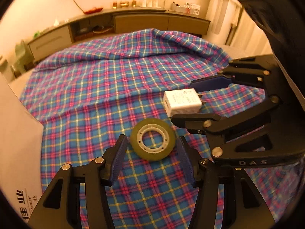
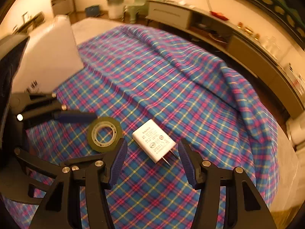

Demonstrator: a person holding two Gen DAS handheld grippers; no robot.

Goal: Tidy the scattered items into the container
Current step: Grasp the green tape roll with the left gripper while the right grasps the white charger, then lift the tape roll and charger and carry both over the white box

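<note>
Both claws gape empty: left claw (image 1: 151,159) straddles the tape (image 1: 153,141) at lower centre, right claw (image 2: 151,161) brackets the charger (image 2: 154,140), ready to grip.

Plaid cloth (image 1: 118,80) over table, tape roll (image 1: 152,141), white charger (image 1: 182,103), white box (image 1: 17,133)

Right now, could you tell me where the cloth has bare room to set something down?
The plaid cloth lies bare beyond the tape roll and charger, toward its rumpled far edge. It is crowded where both open grippers, left and right, straddle them.
</note>
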